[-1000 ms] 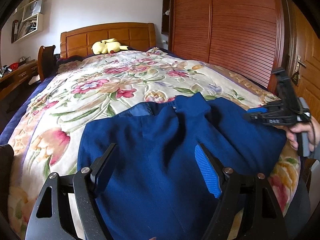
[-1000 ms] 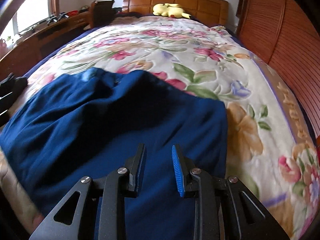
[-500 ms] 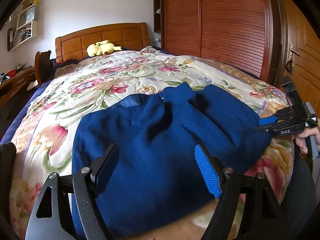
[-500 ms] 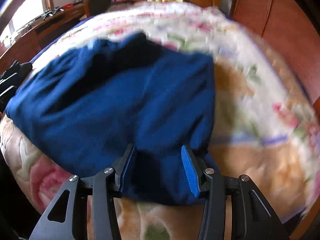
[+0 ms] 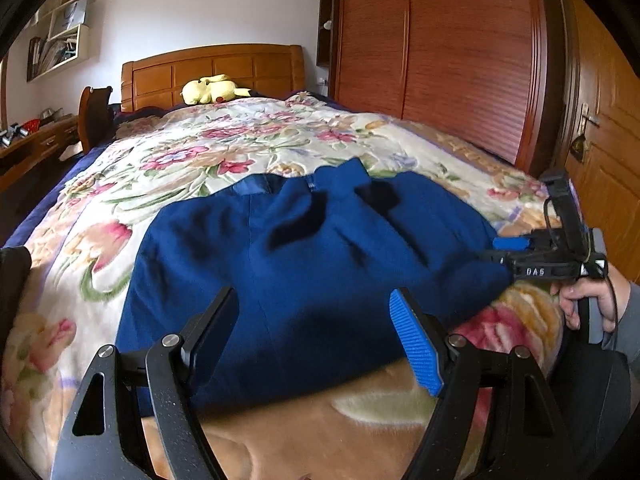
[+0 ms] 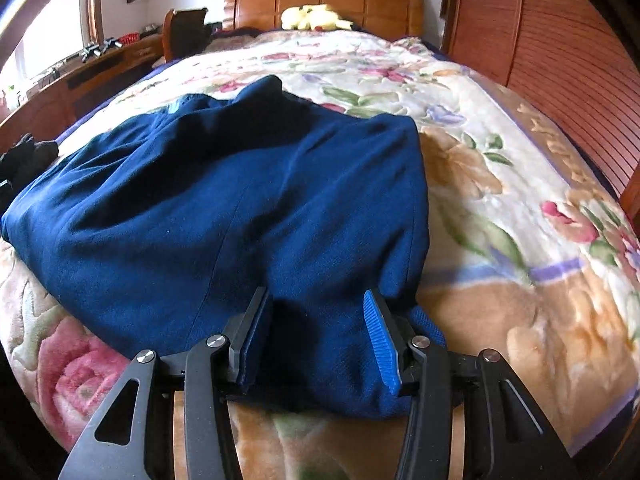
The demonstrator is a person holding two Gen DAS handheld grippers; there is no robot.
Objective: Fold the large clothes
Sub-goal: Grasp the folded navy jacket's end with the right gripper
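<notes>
A dark blue garment [image 5: 320, 248] [image 6: 240, 200] lies spread on the flowered bedspread [image 5: 192, 168] [image 6: 500, 184], its collar end towards the headboard. My left gripper [image 5: 312, 296] hangs open just above the garment's near hem, with nothing between its fingers. My right gripper [image 6: 316, 294] stands at the garment's near right corner with the jaws half apart. The blue cloth lies between and under its fingers, and the pads do not press on it. The left wrist view also shows the right gripper [image 5: 500, 251], held by a hand [image 5: 592, 300] at that corner.
A yellow plush toy [image 5: 208, 90] [image 6: 312, 18] rests by the wooden headboard [image 5: 216, 68]. A slatted wooden wardrobe [image 5: 440, 60] and a door [image 5: 604, 140] line the right side. A desk [image 6: 100, 68] and chair [image 5: 94, 116] stand left. Dark cloth [image 6: 28, 156] lies at the bed's left edge.
Both grippers have drawn back to the foot edge of the bed, so the garment's near hem now shows. The right jaws have widened and now straddle the near right corner.
</notes>
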